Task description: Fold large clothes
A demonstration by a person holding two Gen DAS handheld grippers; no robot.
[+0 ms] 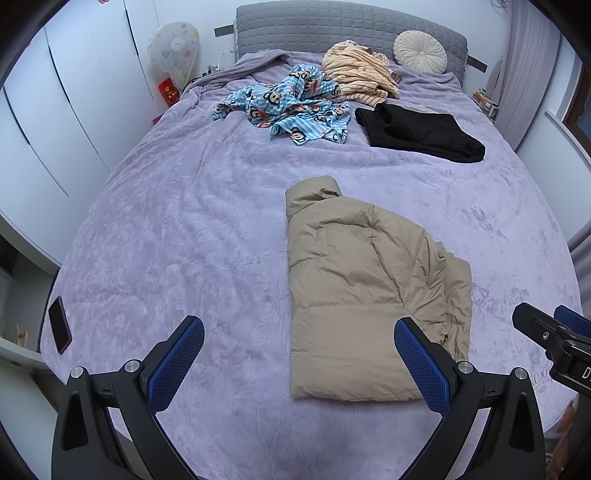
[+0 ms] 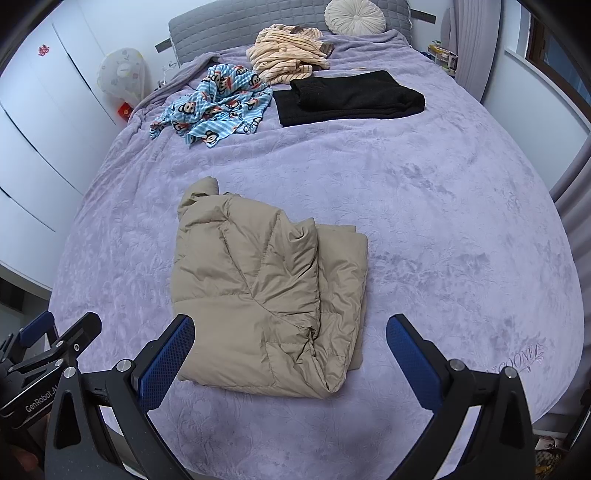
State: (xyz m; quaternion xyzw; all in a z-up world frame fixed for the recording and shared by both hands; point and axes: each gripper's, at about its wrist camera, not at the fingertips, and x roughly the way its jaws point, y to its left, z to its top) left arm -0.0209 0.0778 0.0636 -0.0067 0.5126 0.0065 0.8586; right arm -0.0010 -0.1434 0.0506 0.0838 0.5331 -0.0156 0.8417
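Beige puffer jacket (image 1: 362,291), folded into a thick rectangle, collar end pointing away from both grippers, lies flat on the lavender bedspread (image 1: 177,236). Order below runs from big to small.

Bedspread: fills the field ahead of both grippers, with a grey padded headboard (image 1: 332,26) at the far end.

Jacket relative to the left gripper (image 1: 299,360): just ahead and to its right; the near edge of the jacket sits beyond the right finger, which overlaps the jacket's near corner in the left wrist view. Contact not evident. Relative to the right gripper (image 2: 290,354): directly ahead, slightly to its left; the near folded edge lies between the two fingers' lines of sight, with the left finger tip over the jacket's near-left corner. Whether it touches cannot be told.

Black folded garment (image 1: 417,131): far ahead, right of the left gripper's axis, well apart from the jacket.

Blue monkey-print garment (image 1: 291,107): crumpled, far ahead, just beside the black one on its left.

Peach striped garment (image 1: 358,74): heaped further off, near the headboard.

Round cream cushion (image 1: 419,50): against the headboard, far right.

Phone (image 1: 60,330): at the bedspread's edge, left of the left gripper.

Gripper states: left spread wide, nothing between the fingers. Right likewise spread wide, holding nothing.
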